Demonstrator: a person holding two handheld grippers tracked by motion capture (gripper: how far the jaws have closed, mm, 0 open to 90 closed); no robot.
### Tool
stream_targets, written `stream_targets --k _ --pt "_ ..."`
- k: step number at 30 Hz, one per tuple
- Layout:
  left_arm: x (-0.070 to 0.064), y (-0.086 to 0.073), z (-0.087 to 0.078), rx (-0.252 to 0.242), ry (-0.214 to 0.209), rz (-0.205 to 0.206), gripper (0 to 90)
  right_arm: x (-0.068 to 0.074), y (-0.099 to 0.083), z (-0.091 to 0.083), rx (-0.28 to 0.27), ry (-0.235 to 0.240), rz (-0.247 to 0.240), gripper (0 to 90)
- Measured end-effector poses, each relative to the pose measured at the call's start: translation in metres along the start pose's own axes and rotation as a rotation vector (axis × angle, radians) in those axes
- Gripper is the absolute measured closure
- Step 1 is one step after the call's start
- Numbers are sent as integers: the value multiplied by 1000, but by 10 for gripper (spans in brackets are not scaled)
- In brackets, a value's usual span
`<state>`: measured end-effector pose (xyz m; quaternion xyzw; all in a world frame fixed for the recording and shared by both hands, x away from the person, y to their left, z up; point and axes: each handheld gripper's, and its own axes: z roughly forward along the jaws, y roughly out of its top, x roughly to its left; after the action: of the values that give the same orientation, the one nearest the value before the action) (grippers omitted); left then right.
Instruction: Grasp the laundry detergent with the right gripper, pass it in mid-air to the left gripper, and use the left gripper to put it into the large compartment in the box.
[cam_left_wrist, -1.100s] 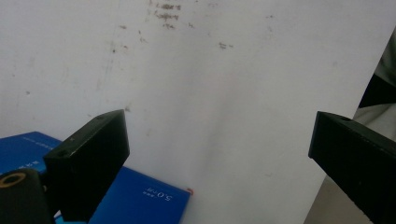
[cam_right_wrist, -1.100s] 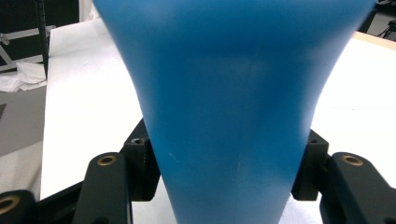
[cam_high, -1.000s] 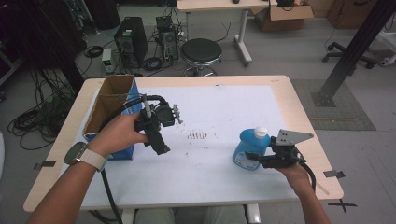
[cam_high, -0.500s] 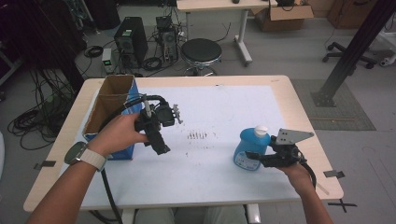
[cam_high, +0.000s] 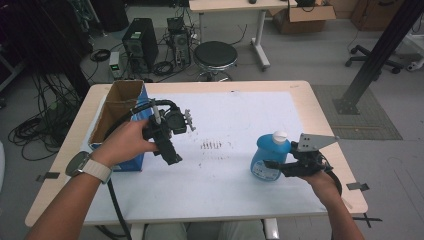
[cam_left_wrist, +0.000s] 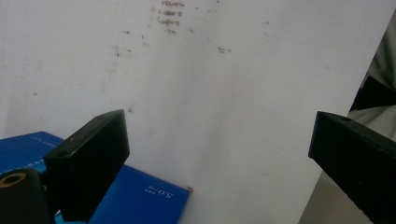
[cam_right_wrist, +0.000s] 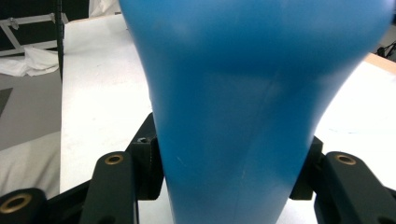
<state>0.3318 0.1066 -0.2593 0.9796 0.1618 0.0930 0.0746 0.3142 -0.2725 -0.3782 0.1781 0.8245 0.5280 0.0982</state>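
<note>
High view: the right gripper (cam_high: 274, 166) sits at the table's right, jaws clamped around the waist of a blue bottle (cam_high: 267, 159) with a white cap, standing upright on the white sheet (cam_high: 240, 125) that covers the wooden table (cam_high: 320, 115). Over on the left, the left gripper (cam_high: 170, 154) hovers above the sheet, jaws spread wide with nothing between them. Just behind that hand stands an open cardboard box (cam_high: 117, 107) with blue printed sides, close against the wrist. Between the two grippers, open sheet, marked with small dark smudges (cam_high: 211, 145).

Right gripper view: the bottle (cam_right_wrist: 252, 93) is smooth, glossy plastic, narrowing where the black jaws pinch it from both sides. Left gripper view: two blocky matte-black jaws stand far apart over the scuffed white surface, a corner of the blue box (cam_left_wrist: 140, 196) below them.
</note>
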Motion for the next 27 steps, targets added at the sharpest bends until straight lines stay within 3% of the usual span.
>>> stream_targets --k 13,27 --pt "-8 11 -20 -30 -8 26 58 -2 23 -7 2 57 0 442" --pt "-11 26 -46 -41 10 67 58 -2 56 -3 37 145 -50 441"
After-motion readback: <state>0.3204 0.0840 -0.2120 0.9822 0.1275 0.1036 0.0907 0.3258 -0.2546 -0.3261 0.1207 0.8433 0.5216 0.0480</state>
